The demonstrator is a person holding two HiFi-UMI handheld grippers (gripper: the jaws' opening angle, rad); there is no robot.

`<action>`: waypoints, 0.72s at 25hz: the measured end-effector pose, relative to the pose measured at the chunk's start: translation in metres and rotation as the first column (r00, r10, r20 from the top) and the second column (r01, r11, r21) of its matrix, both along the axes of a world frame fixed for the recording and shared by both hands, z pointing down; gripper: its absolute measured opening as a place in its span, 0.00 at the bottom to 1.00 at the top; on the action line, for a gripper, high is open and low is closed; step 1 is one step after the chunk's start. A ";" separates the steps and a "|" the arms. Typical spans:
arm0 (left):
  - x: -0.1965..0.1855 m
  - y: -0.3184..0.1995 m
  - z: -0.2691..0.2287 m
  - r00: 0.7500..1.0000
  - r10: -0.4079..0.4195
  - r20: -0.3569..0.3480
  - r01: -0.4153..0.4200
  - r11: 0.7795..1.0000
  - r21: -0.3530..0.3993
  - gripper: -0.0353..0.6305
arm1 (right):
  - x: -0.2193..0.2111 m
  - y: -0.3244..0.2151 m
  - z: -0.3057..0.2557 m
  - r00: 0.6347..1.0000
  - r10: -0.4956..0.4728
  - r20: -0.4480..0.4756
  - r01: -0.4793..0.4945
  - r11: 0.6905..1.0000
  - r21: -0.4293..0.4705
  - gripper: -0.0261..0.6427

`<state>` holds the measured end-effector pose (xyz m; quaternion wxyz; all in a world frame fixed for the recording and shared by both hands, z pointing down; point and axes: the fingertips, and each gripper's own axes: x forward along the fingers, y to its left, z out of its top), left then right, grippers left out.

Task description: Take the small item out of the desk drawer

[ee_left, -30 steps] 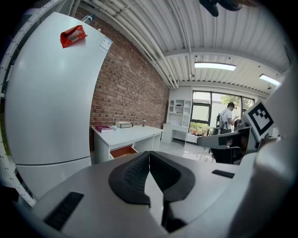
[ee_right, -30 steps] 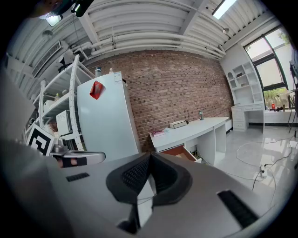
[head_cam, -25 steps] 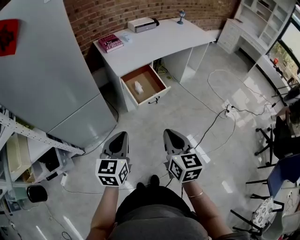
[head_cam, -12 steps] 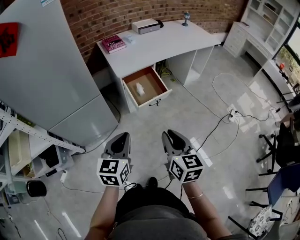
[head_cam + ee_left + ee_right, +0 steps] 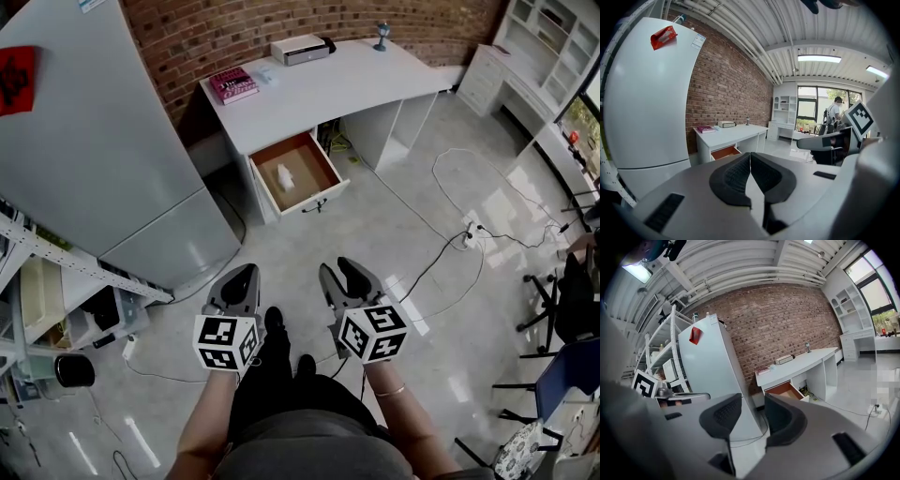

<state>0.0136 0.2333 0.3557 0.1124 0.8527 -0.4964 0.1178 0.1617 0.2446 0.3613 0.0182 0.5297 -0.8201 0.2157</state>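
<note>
A white desk (image 5: 319, 89) stands against the brick wall, with its wooden drawer (image 5: 322, 190) pulled out. Inside the drawer lies a small white item (image 5: 285, 173). Both grippers hang over the floor well short of the desk. My left gripper (image 5: 241, 276) is shut, its pads touching with nothing between them. My right gripper (image 5: 339, 274) is opening, a clear gap between its jaws and nothing in it. In the left gripper view the desk (image 5: 729, 134) and drawer (image 5: 723, 151) show far ahead; in the right gripper view the drawer (image 5: 786, 390) shows under the desk (image 5: 801, 364).
A grey refrigerator (image 5: 94, 159) stands left of the desk, with metal shelving (image 5: 47, 300) beside it. A pink book (image 5: 232, 84) and a white box (image 5: 300, 49) lie on the desk. A black cable (image 5: 441, 244) runs over the floor to a power strip. Chairs (image 5: 562, 309) stand at the right.
The right gripper's jaws have parted from shut to open. The view has advanced a little toward the desk, and a foot now shows stepping forward between the grippers.
</note>
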 end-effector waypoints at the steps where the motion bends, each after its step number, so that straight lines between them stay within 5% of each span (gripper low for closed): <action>1: -0.001 -0.005 0.002 1.000 0.001 -0.001 -0.001 1.000 -0.004 0.09 | -0.001 -0.004 0.003 1.000 0.000 0.000 0.000 1.000 -0.006 0.27; 18: -0.036 -0.165 0.020 0.999 0.011 -0.032 -0.013 0.999 -0.042 0.09 | -0.031 -0.154 0.015 0.999 0.019 -0.045 -0.022 0.998 -0.065 0.34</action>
